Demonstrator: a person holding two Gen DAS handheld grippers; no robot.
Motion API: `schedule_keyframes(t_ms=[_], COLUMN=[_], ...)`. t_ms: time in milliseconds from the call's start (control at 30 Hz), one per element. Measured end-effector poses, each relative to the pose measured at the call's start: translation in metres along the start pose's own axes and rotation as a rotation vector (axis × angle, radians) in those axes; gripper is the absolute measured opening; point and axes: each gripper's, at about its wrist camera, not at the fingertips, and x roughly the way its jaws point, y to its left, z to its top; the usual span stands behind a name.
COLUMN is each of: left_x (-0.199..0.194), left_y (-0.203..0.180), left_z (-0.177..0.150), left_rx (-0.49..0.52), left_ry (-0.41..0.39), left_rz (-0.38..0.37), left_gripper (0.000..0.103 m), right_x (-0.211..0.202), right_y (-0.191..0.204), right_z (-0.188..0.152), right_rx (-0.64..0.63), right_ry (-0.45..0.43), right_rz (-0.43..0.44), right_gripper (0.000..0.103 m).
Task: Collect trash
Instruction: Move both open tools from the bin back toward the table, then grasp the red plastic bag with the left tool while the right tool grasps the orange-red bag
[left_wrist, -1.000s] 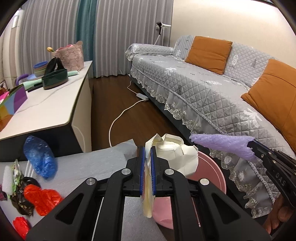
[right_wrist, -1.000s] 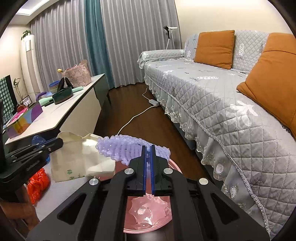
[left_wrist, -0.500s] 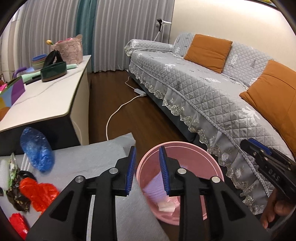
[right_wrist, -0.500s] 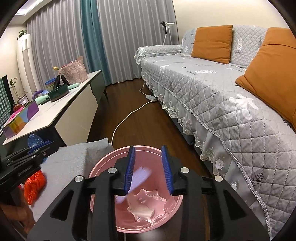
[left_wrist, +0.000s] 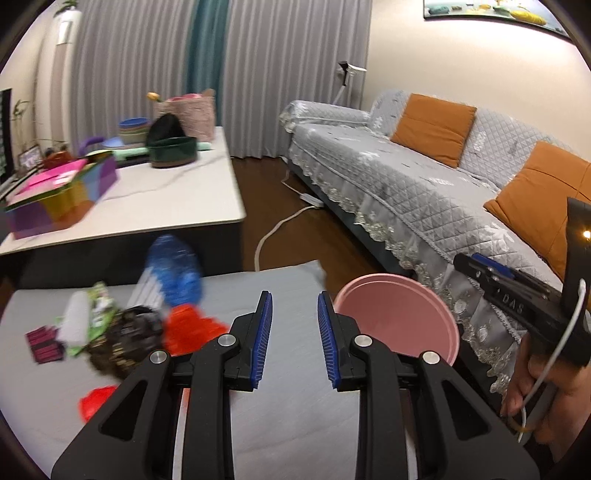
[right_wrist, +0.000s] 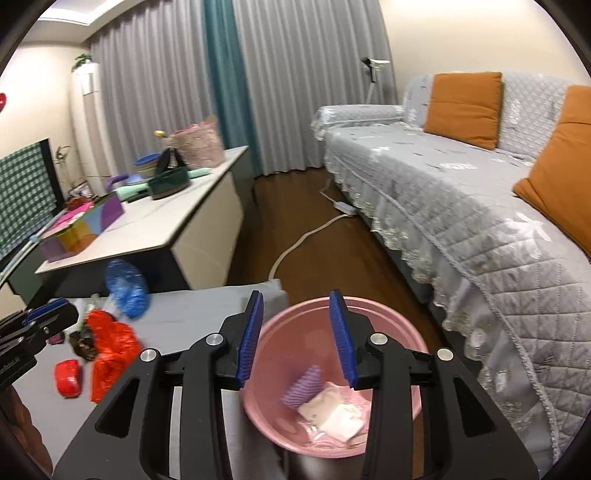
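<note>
Sofa (right_wrist: 461, 192): quilted grey cover with a lace hem and two orange cushions runs along your right.
White tabletop (left_wrist: 155, 195): smooth marbled slab carrying a multicoloured box, a dark green bowl and a pink woven basket.
Grey tabletop (left_wrist: 280, 406): matte, cloth-like surface under your claws, where the loose trash lies.
Pink bin (right_wrist: 391, 332): round, smooth plastic bucket beside the grey tabletop's right edge, directly below your right claw.
Right claw (right_wrist: 297, 336): blue ribbed pads spread, having just been opening further; nothing between them.
Left claw (left_wrist: 294, 334): blue ribbed pads spread and empty, over the grey tabletop just left of the bin.
Trash in bin: a ridged lilac piece (right_wrist: 303, 386) leans on crumpled white paper (right_wrist: 332, 410) at the bottom.
Trash on tabletop: crinkled blue plastic (left_wrist: 173, 269) at the far edge; near it crumpled red plastic (left_wrist: 192, 328), a dark wrapper (left_wrist: 125, 339), a green-and-white wrapper (left_wrist: 86, 321) and a small red lump (right_wrist: 68, 376), all blurred in your left view.
</note>
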Motion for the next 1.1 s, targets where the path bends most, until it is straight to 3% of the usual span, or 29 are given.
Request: schedule_keyframes(t_ms=[167,300,433,533,700,1100], left_x=[-0.031,-0.043,-0.042,-0.030,-0.011,0.029], left_y=[0.045,0.076,0.104,0.126,0.153,0.172], left_z=[-0.017,-0.036,-0.064,-0.080,-0.094,-0.112], left_rx=[-0.020,-0.047,-0.087,-0.125,-0.195,-0.245], left_ry=[-0.013,-0.033,-0.021,0.027,0.087,0.229], left_rz=[0.076,0.149,0.220,0.263,0.272,0.320], left_gripper=[0.029,0.044,0.065,0.074,0.083,0.083], right_x=[-0.005,-0.005,0.003,0.012,0.035,0.089], right_y=[0.034,0.067,0.102,0.127,0.159,0.192], right_z=[-0.003,-0.008,-0.020,-0.030,-0.047,-0.064], right_rx=[-0.014,-0.068,-0.110,-0.148,-0.197,-0.210], right_ry=[-0.010,-0.017,0.002,0.025,0.088,0.229], right_rz=[0.064,0.115,0.176,0.215,0.255,0.298], right_gripper=[0.042,0.047,0.069,0.078,0.084,0.087])
